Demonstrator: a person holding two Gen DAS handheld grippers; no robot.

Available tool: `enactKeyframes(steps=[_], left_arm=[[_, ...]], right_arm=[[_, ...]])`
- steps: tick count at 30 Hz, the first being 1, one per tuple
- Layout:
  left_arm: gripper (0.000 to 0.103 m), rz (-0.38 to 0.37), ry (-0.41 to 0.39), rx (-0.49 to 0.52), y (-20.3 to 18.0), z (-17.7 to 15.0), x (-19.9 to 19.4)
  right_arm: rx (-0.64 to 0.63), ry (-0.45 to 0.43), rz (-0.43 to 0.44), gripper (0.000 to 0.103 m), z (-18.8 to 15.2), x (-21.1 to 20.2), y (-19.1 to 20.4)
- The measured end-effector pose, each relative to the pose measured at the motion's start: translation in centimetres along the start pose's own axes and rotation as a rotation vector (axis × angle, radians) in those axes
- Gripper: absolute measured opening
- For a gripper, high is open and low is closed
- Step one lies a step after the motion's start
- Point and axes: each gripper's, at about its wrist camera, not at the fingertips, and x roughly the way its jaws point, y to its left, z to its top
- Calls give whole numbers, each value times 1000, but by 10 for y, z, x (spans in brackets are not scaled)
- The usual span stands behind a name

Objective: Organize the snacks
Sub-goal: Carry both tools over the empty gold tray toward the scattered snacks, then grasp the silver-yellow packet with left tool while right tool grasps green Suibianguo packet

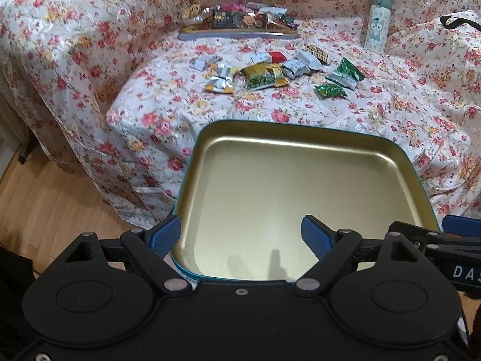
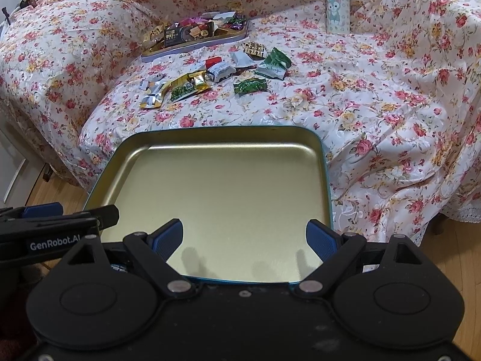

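An empty gold tin tray with a teal rim (image 1: 300, 128) (image 2: 210, 129) sits at the near edge of the flowered sofa seat, right in front of both grippers. My left gripper (image 1: 240, 236) is open over the tray's near left part. My right gripper (image 2: 244, 237) is open over its near right part. Neither holds anything. Several loose wrapped snacks (image 1: 264, 75) (image 2: 192, 85) lie scattered on the seat beyond the tray. A second tray (image 1: 237, 34) (image 2: 192, 45) heaped with snacks sits at the back.
A pale bottle with a cartoon cat (image 1: 377, 21) (image 2: 337, 3) stands at the back right. A flowered cover (image 1: 75, 45) drapes the whole sofa. Wooden floor (image 1: 45, 204) lies to the left below the seat. A black strap (image 1: 460, 21) lies at the far right.
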Motion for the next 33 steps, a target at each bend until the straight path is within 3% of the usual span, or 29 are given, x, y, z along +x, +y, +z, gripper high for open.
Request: enactKeyframes(steps=[7,16,25,33], left_arm=[[85,-51,102,-89,15,-1,21],[81,-38,169,-71,18,-2,33],[81,-23,102,-53,28,28,24],[81,20,34,-59,40,72,40]], right_arm=[[25,50,-3,93,1,12,-6],[30,135,13,93,5,32,-10],[56,194,34,92,23,41,-11],[28,176,31,91,63,53,-10]])
